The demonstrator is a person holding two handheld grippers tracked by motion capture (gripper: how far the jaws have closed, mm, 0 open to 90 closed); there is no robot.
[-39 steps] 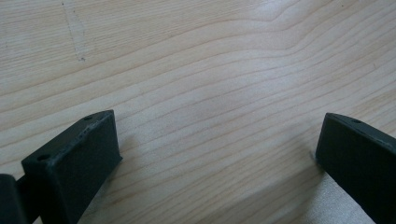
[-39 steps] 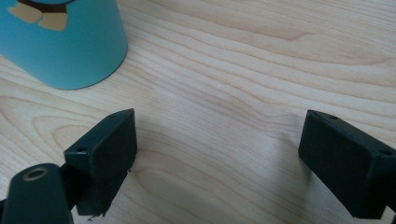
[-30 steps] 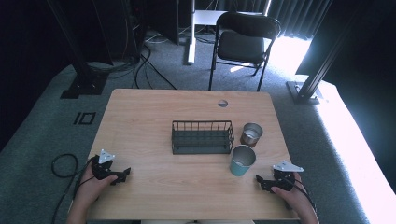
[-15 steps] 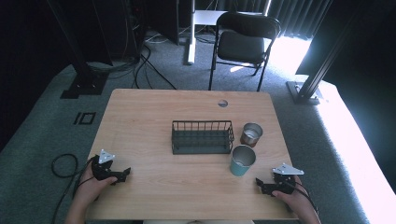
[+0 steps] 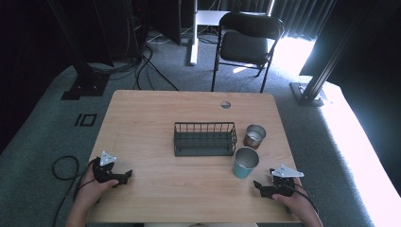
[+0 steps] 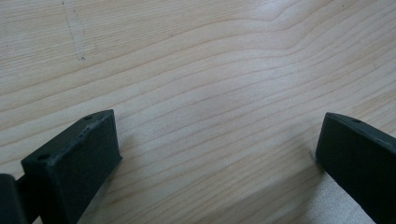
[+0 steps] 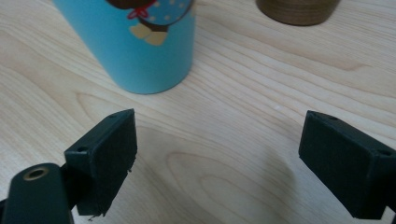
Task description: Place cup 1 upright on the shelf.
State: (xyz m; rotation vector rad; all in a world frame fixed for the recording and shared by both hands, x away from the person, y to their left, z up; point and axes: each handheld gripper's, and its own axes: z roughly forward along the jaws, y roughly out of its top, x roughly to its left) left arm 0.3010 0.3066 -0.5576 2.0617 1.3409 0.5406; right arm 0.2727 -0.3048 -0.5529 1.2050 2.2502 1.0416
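Note:
A black wire basket (image 5: pixel 204 138) stands mid-table. To its right is a copper-coloured metal cup (image 5: pixel 255 135), and just in front of that a teal cup (image 5: pixel 246 162) with a cartoon print. My left gripper (image 5: pixel 124 176) rests near the front left edge, open, with bare wood between its jaws (image 6: pixel 219 154). My right gripper (image 5: pixel 259 185) lies at the front right, open and holding nothing (image 7: pixel 217 154). The teal cup (image 7: pixel 140 42) stands a short way ahead of its left jaw, and the brown cup's base (image 7: pixel 296 9) is farther off.
The wooden table (image 5: pixel 142 123) has a round cable hole (image 5: pixel 225 104) near its far edge. A black folding chair (image 5: pixel 248 42) stands beyond the table. Cables lie on the grey carpet at the left (image 5: pixel 61 165).
My right gripper has slid slightly toward the front edge. The left gripper and the cups have stayed put.

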